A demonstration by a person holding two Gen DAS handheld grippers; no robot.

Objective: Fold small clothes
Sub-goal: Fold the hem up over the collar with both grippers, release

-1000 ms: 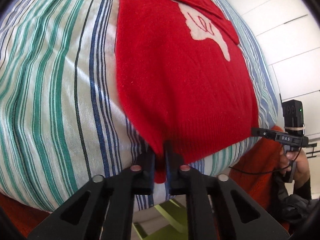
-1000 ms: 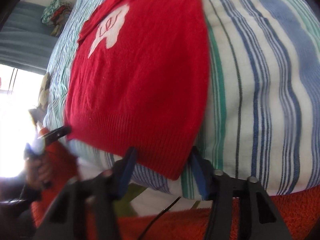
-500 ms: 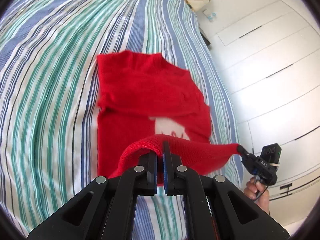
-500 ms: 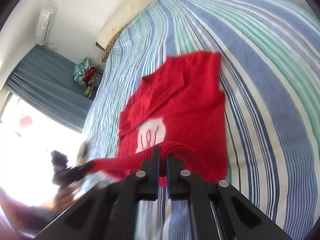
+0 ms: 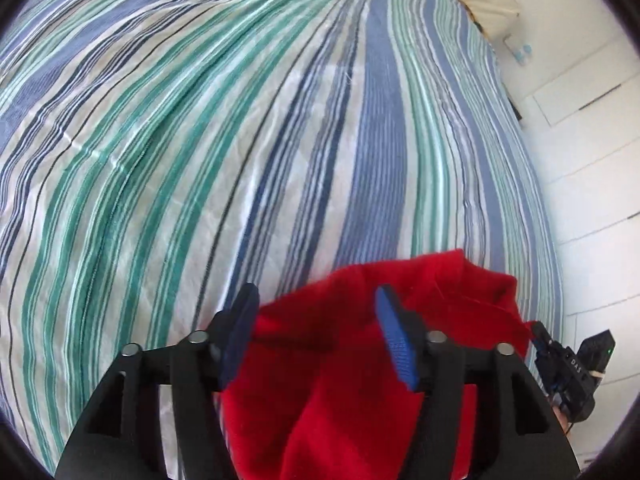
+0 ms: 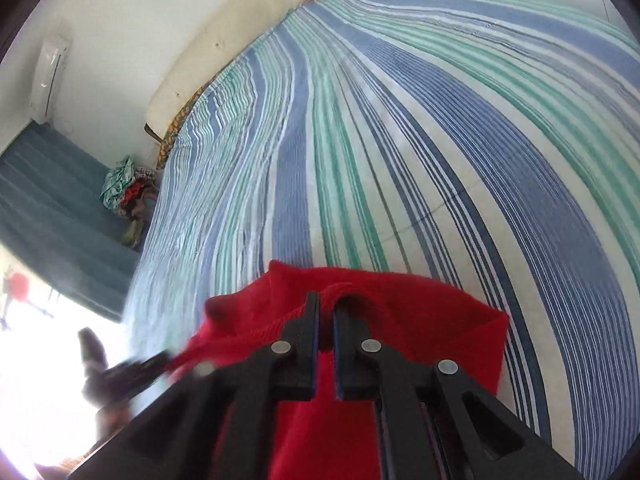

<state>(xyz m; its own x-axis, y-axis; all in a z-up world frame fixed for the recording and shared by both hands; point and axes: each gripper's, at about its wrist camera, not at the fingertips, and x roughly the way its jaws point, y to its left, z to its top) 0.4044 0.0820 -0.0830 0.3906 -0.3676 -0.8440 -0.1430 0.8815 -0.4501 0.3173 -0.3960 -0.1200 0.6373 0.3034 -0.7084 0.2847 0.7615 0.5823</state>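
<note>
1. While the striped bed [image 5: 280,140] lies broad under both cameras, I see nothing on it beyond the garment.
2. My red sweater [image 5: 340,380] sits doubled on the bed's near part, hem brought up over the body; I judge this fold nearly laid, further folds left.
3. My left gripper [image 5: 316,340] has just been opening: jaws spread, sweater below, unpinched.
4. My right gripper [image 6: 326,332] pinches the ribbed hem.

Both grippers are black, with triangular cut-outs in their frames and round silver screws at the pivots. The left gripper [image 5: 316,336] has ribbed blue pads [image 5: 396,344]. White "DAS" lettering marks the right gripper [image 6: 326,320].
</note>
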